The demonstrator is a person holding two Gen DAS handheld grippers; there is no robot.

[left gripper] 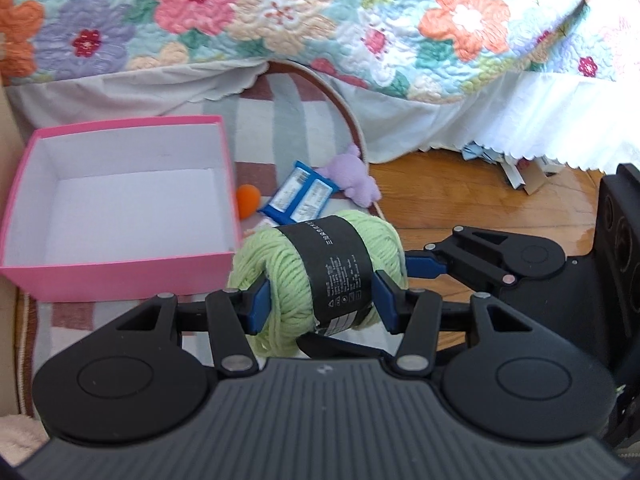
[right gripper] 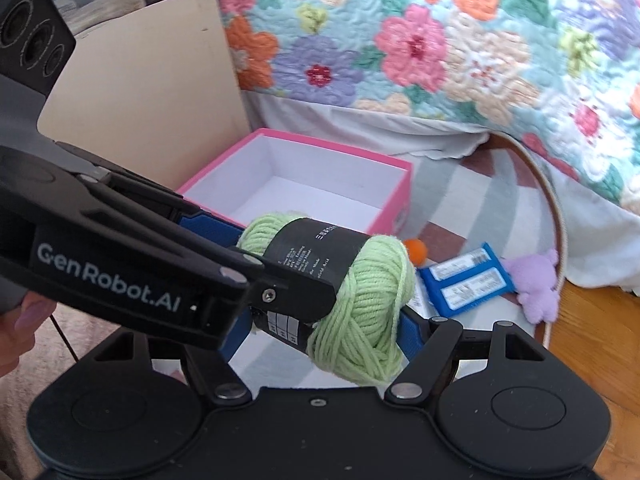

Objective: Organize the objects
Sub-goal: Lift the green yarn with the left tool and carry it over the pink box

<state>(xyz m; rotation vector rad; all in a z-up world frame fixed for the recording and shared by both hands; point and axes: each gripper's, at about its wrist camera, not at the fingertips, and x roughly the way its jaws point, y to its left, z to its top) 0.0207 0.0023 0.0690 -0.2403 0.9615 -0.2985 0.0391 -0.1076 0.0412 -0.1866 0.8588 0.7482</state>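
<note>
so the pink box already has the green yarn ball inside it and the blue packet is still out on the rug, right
Not quite. The pink box is empty; the green yarn ball is outside it, held between the pads of the left gripper, as the left wrist view shows. The blue packet is indeed still out on the rug.

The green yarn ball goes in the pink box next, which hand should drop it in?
Probably the left. The left tool pinches the green yarn ball across its black label, right beside the pink box. The right tool holds the ball's ends, farther from the box.
</note>
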